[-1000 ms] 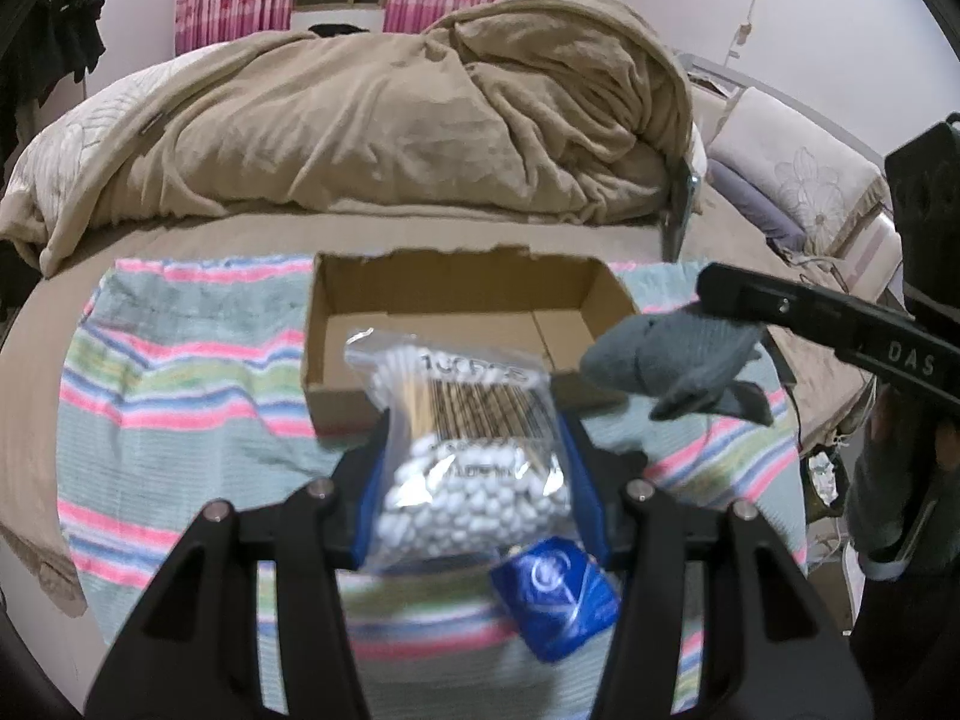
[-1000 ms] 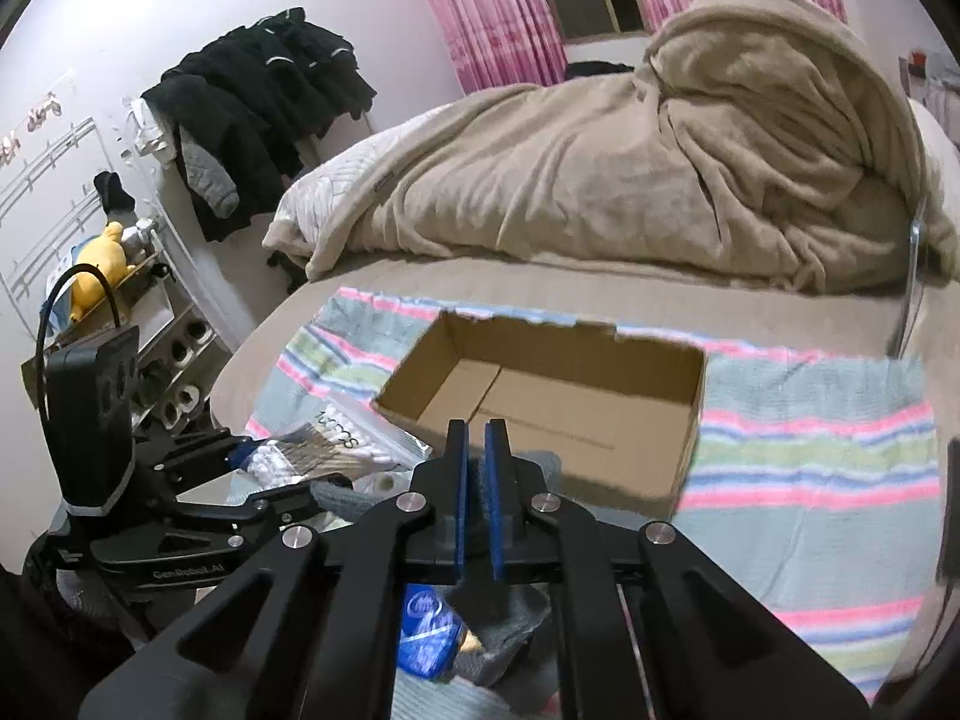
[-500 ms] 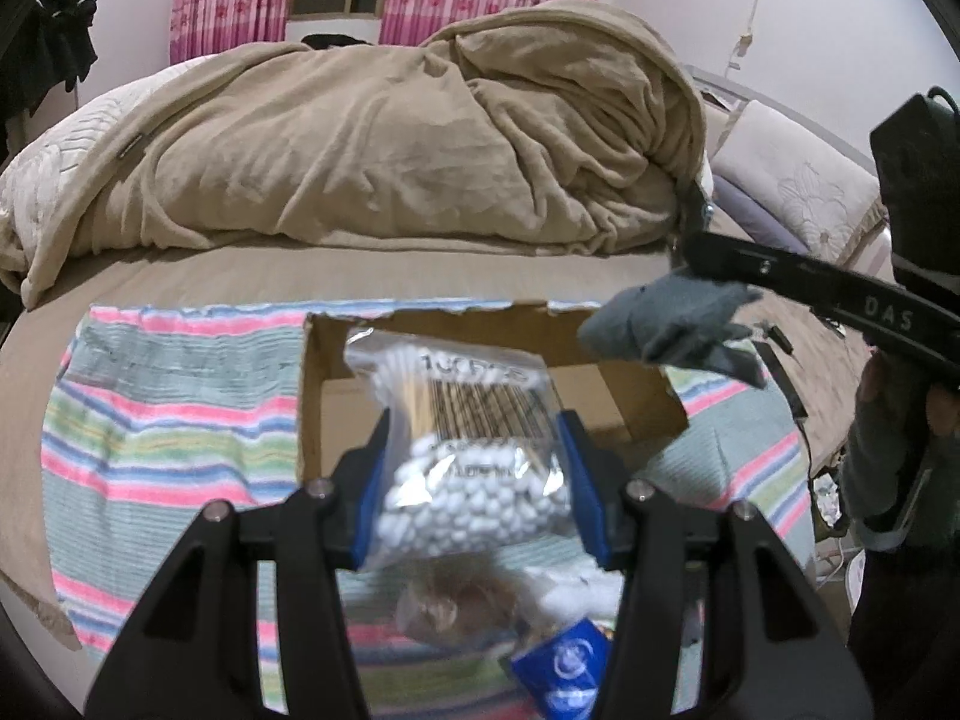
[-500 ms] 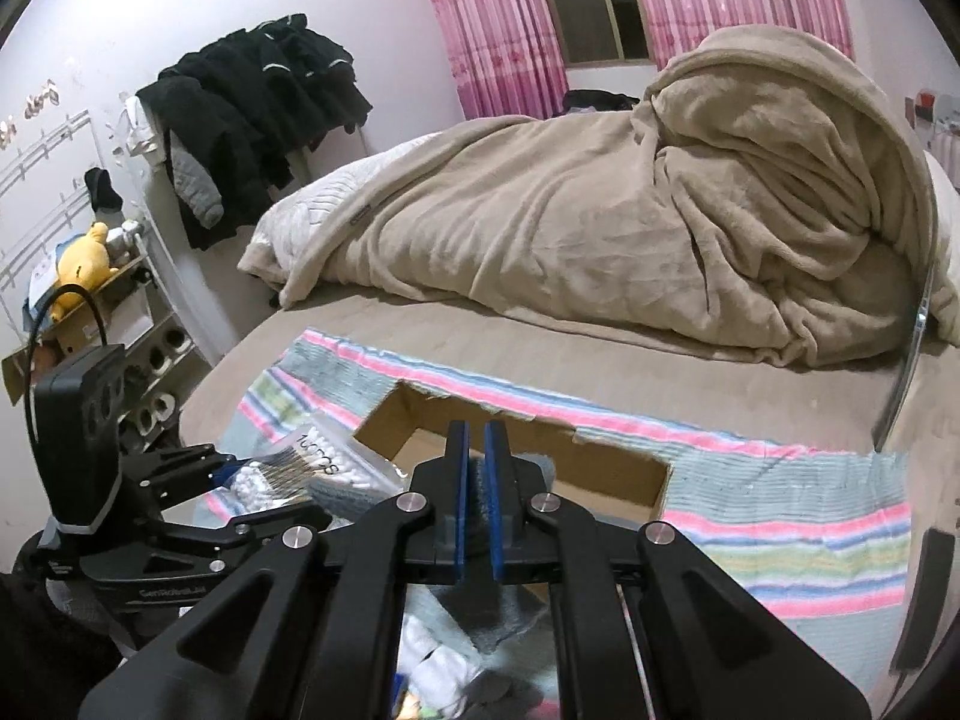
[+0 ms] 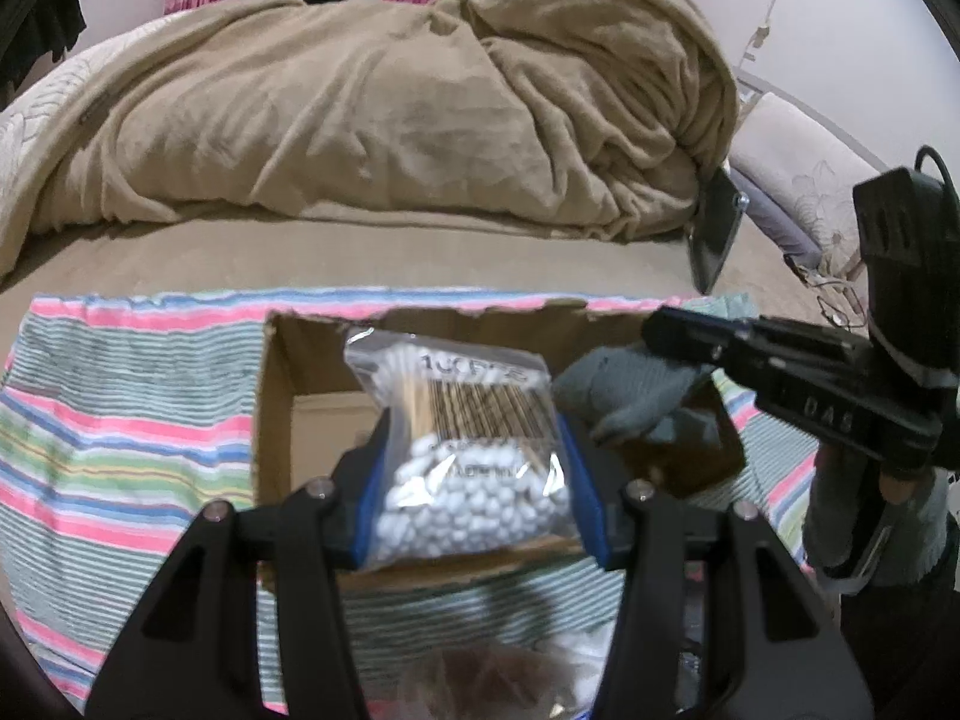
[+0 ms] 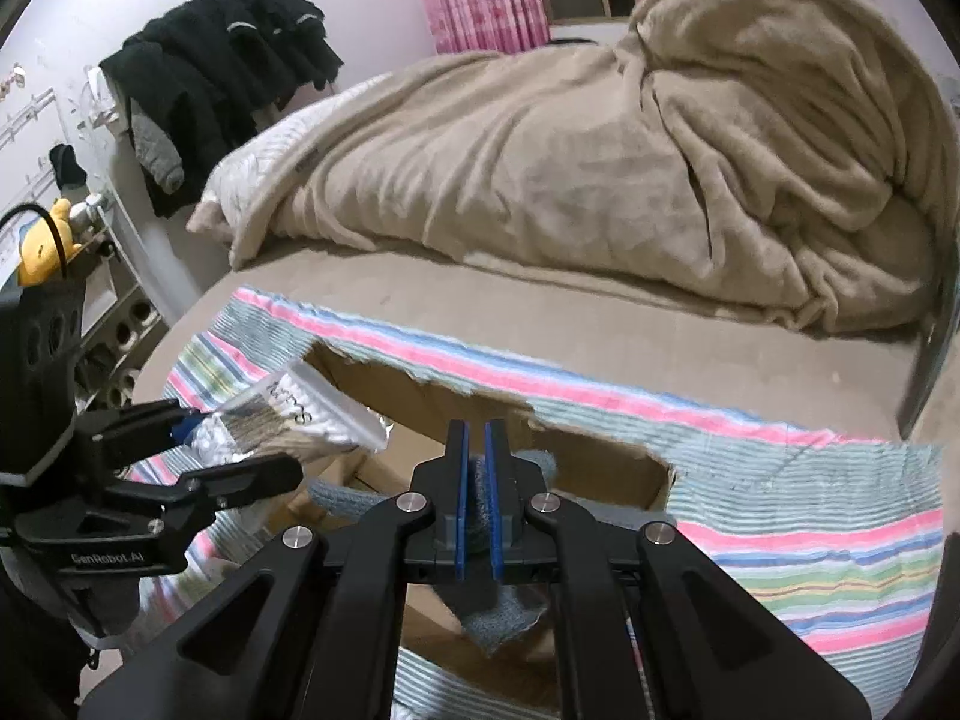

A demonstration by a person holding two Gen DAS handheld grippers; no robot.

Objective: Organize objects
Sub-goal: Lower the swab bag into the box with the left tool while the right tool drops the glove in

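An open cardboard box (image 5: 273,420) sits on a striped towel (image 5: 120,420) on the bed. My left gripper (image 5: 474,474) is shut on a clear bag of cotton swabs (image 5: 474,456) and holds it over the box's near side. The bag also shows in the right wrist view (image 6: 288,420). My right gripper (image 6: 477,498) is shut on a grey sock (image 6: 498,618), which hangs over the box (image 6: 600,468). In the left wrist view the sock (image 5: 630,396) hangs at the box's right side.
A rumpled tan blanket (image 5: 390,102) fills the bed behind the towel. Dark clothes (image 6: 222,72) hang on the left wall above a shelf with a yellow toy (image 6: 45,240). Blurred small items (image 5: 480,678) lie near the towel's front edge.
Both grippers have moved forward and over the box with their loads. The blue packet and other small items have slid out of view below.
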